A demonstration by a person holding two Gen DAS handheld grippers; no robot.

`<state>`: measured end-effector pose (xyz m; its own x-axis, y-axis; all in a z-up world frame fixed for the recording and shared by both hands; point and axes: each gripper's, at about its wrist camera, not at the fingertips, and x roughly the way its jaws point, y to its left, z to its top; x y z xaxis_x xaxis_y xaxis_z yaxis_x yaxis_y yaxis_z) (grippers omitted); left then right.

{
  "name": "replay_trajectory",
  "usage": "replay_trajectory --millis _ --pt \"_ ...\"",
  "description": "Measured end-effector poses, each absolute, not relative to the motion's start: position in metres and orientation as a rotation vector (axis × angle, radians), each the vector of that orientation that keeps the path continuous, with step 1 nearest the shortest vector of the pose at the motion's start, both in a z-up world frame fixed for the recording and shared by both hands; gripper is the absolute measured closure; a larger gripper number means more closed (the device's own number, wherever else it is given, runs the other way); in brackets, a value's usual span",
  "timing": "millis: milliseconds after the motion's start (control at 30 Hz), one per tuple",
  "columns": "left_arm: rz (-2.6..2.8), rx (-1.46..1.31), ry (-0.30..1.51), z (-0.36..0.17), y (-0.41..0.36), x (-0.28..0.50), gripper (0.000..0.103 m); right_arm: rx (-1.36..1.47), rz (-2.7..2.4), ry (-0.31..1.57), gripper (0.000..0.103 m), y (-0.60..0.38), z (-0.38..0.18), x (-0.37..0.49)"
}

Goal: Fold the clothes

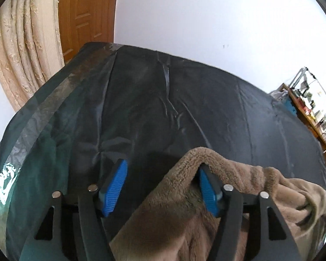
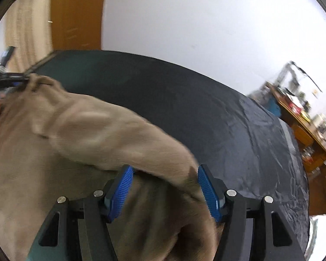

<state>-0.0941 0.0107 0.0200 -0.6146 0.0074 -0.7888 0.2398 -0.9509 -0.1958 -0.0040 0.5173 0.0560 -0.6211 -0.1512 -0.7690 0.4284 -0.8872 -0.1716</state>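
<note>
**Grippers spread wide with brown fleece draped across them**

Both tools are black two-finger grippers with ribbed blue pads, and both stand wide apart at the fingertips. On the left gripper [image 1: 160, 174], a soft brown fleece garment [image 1: 180, 206] hangs over the right-hand finger, its plush edge curling across the tip of that blue pad [image 1: 207, 192]; the other pad [image 1: 114, 187] is bare, with dark sheet showing behind it. Nothing is pinched between the two pads, so the cloth is hooked rather than clamped.

On the right gripper [image 2: 165, 187], a thick fold of the same garment [image 2: 110, 134] runs across the gap between the fingers, passing in front of both blue pads [image 2: 119, 192] and dropping away toward the bottom of the view. The fingers are spread, and the fold lies draped over them rather than squeezed.

From the right wrist view the fleece stretches off to the left, where the other gripper appears small and blurred at the frame edge, touching the garment's far corner.

Beneath it all lies a dark, wrinkled sheet [image 1: 206, 108] covering a broad flat surface, with strips of clear tape [image 1: 34, 119] along its left edge. Behind stand a white wall [image 1: 206, 10], a wooden door [image 1: 87, 10], a cream curtain [image 1: 21, 43] and a cluttered wooden shelf [image 2: 304, 117] at the right.
</note>
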Motion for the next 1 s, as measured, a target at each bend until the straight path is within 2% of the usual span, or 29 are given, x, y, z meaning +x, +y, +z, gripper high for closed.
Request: replay_trajectory --millis 100,300,500,767,900,1000 --pt "-2.72 1.281 0.402 0.035 0.014 -0.074 0.023 1.134 -2.399 0.454 0.039 0.502 0.058 0.018" --pt "-2.783 1.298 0.275 0.049 0.033 -0.038 0.022 1.209 -2.17 0.428 0.039 0.46 0.033 0.032" --pt "-2.78 1.443 0.149 0.03 0.063 -0.03 0.021 1.325 -2.104 0.425 0.039 0.443 0.001 0.014" --pt "-2.687 1.571 0.041 0.011 0.093 -0.072 0.021 1.3 -2.217 0.497 0.039 0.431 0.0 -0.035" --pt "-2.672 1.552 0.027 0.023 0.1 -0.106 0.021 1.215 -2.378 0.419 0.039 0.437 0.014 -0.074" --pt "-2.666 1.522 0.057 0.029 0.101 -0.133 0.021 1.178 -2.496 0.289 0.039 0.449 0.019 -0.107"
